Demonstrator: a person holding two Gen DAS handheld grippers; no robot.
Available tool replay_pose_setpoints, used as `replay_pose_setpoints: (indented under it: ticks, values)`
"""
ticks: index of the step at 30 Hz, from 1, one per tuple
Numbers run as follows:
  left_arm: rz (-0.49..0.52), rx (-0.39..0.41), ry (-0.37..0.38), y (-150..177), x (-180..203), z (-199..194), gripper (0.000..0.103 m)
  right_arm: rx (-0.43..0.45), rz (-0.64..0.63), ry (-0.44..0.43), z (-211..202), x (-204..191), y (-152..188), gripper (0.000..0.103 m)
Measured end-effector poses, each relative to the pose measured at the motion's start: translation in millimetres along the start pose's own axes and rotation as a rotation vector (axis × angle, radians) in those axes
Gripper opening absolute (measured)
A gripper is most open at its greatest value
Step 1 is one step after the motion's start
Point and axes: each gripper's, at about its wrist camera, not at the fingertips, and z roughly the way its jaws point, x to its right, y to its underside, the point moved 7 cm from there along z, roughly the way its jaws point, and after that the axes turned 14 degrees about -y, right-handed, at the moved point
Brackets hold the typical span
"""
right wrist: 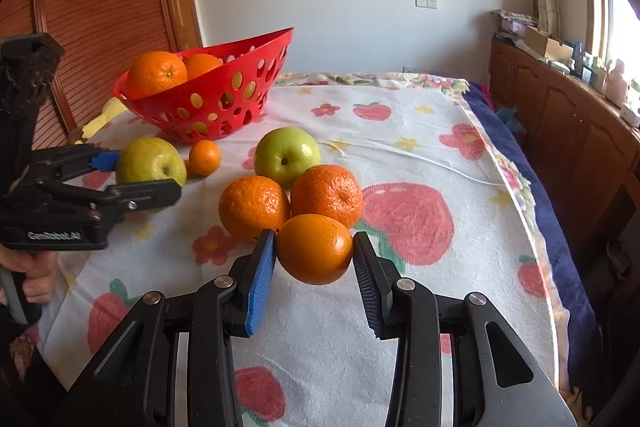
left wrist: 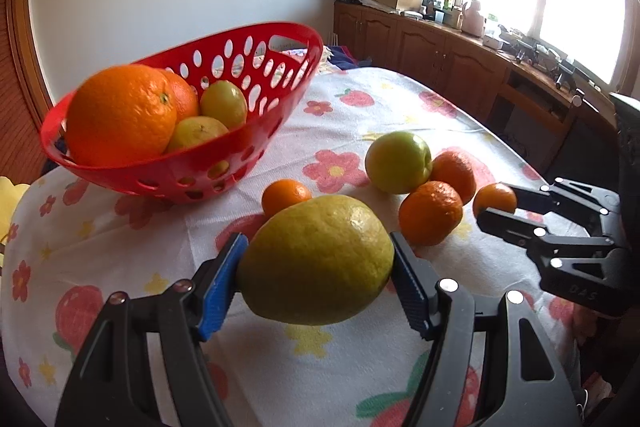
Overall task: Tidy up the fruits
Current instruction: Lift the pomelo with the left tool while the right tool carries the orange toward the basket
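Observation:
My left gripper (left wrist: 318, 263) is shut on a yellow-green apple (left wrist: 316, 261) and holds it above the cloth; it also shows in the right wrist view (right wrist: 150, 169). My right gripper (right wrist: 314, 251) is shut on a small orange (right wrist: 315, 249), also seen from the left wrist (left wrist: 495, 200). A red perforated basket (left wrist: 192, 171) at the back left holds two oranges (left wrist: 120, 115) and yellow-green fruits (left wrist: 224, 103). On the cloth lie a green apple (right wrist: 287, 155), two mandarins (right wrist: 254, 207) (right wrist: 327, 195) and a tiny mandarin (right wrist: 205, 157).
The table carries a white cloth with red fruit and flower prints (right wrist: 400, 267); its right edge drops to a blue cover (right wrist: 560, 227). A wooden cabinet (right wrist: 560, 115) with clutter runs along the right under a window. A wooden door (right wrist: 100, 7) stands behind the basket.

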Motion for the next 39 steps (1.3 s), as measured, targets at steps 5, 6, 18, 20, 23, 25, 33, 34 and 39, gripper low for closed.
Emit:
replay_pose_setpoints:
  ticks: [5, 6, 18, 20, 23, 25, 33, 34, 39]
  values:
    - [-0.016, 0.024, -0.002, -7.9, -5.2, -18.7, 0.069, -0.002, 0.014, 0.005, -0.9, 2.3, -0.7, 0.039]
    - [-0.016, 0.029, -0.005, -9.0, -5.8, -21.3, 0.069, 0.000, 0.015, 0.005, -1.9, 2.4, -2.1, 0.039]
    - [-0.034, 0.073, 0.005, -29.6, -6.6, -45.7, 0.069, 0.055, -0.030, -0.045, -34.9, -15.0, -46.4, 0.039]
    - [-0.043, 0.074, 0.008, -34.5, -10.3, -49.4, 0.069, 0.061, -0.036, -0.061, -37.4, -21.1, -56.5, 0.039]
    - [-0.052, 0.084, -0.004, -43.1, -15.6, -55.4, 0.069, 0.066, -0.044, -0.076, -39.3, -28.3, -72.3, 0.039]
    - [-0.063, 0.091, -0.001, -49.2, -20.3, -59.7, 0.069, 0.066, -0.069, -0.074, -41.9, -33.6, -83.5, 0.039]
    - [-0.070, 0.127, -0.022, -79.1, -41.4, -71.2, 0.069, 0.076, -0.136, -0.106, -44.1, -54.4, -120.7, 0.039]
    - [-0.069, 0.130, -0.024, -83.2, -43.5, -71.9, 0.069, 0.075, -0.145, -0.108, -43.4, -57.5, -124.3, 0.039]
    - [-0.053, 0.137, -0.041, -104.0, -55.3, -67.1, 0.069, 0.074, -0.184, -0.118, -36.7, -70.2, -147.6, 0.039]
